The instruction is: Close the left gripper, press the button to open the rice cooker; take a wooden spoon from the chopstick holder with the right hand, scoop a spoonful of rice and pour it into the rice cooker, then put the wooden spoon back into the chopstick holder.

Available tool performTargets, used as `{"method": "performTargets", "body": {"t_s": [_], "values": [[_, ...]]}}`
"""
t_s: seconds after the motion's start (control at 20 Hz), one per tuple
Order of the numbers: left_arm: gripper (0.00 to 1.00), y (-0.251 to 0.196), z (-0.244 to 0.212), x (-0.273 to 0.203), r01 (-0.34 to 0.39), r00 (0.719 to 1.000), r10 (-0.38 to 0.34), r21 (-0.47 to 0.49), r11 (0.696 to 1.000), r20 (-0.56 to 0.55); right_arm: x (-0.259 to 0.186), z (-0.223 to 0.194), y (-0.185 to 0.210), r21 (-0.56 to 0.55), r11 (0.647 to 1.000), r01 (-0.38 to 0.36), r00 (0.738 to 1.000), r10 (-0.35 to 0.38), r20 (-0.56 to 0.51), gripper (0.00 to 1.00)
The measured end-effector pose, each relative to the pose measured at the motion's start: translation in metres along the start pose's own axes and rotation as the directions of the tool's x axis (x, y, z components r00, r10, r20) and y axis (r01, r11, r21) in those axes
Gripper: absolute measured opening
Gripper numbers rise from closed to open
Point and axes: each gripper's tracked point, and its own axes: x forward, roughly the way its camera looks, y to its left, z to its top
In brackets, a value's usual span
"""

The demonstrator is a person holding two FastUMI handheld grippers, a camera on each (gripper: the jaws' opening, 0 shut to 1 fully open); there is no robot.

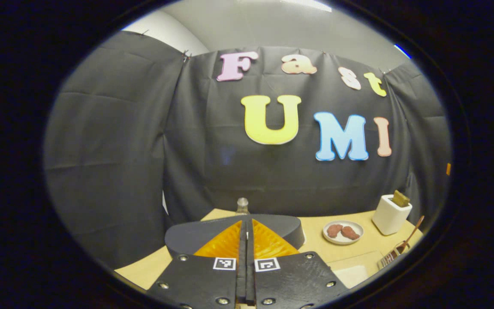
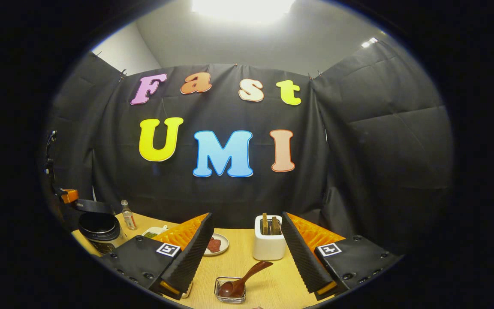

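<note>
Left closed over the cooker, right open towards the spoon

In the left gripper view the left hand-held gripper (image 1: 247, 223) has its two fingers pressed flat together with nothing between them. That makes one blunt point, which suits pushing a button better than pinching. The tips sit just over the dark lid of the rice cooker (image 1: 230, 234) at 6 o'clock. This looks like the pressing step; the button itself is hidden under the fingers, and I cannot tell whether the lid has released.

In the right gripper view the right hand-held gripper (image 2: 247, 216) is spread wide and holds nothing. It is probably kept open so it can take the handle once the lid is up. The wooden spoon (image 2: 253, 271) lies at 6 o'clock between the fingers, its bowl down in the clear chopstick holder (image 2: 218, 286) and its handle leaning up towards 2 o'clock, free to grip. The rice cooker stands well apart at 8 o'clock on the surface (image 2: 238, 257), beside a small bottle (image 2: 128, 216). A white toaster (image 2: 268, 244) stands behind the spoon, and a plate (image 2: 223, 249) to its left
</note>
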Motion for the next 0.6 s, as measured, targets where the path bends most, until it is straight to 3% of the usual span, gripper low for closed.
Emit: {"method": "performTargets", "body": {"t_s": [0.2, 0.45, 0.6], "values": [[0.04, 0.018, 0.054, -0.019, -0.051, 0.993, 0.051, -0.006, 0.999, 0.104, 0.005, -0.019, -0.005, 0.047, 0.999, -0.017, 0.999, 0.019, -0.041, 1.00], [0.82, 0.029, 0.096, -0.063, -0.065, 0.978, 0.067, -0.013, 0.998, 0.196, 0.021, -0.053, -0.010, 0.127, 0.991, -0.033, 0.991, 0.049, -0.124, 0.99], [0.83, 0.034, 0.114, -0.090, -0.082, 0.971, 0.079, 0.004, 0.997, 0.224, 0.033, -0.083, -0.013, 0.170, 0.985, -0.033, 0.979, 0.066, -0.194, 0.98]]}}
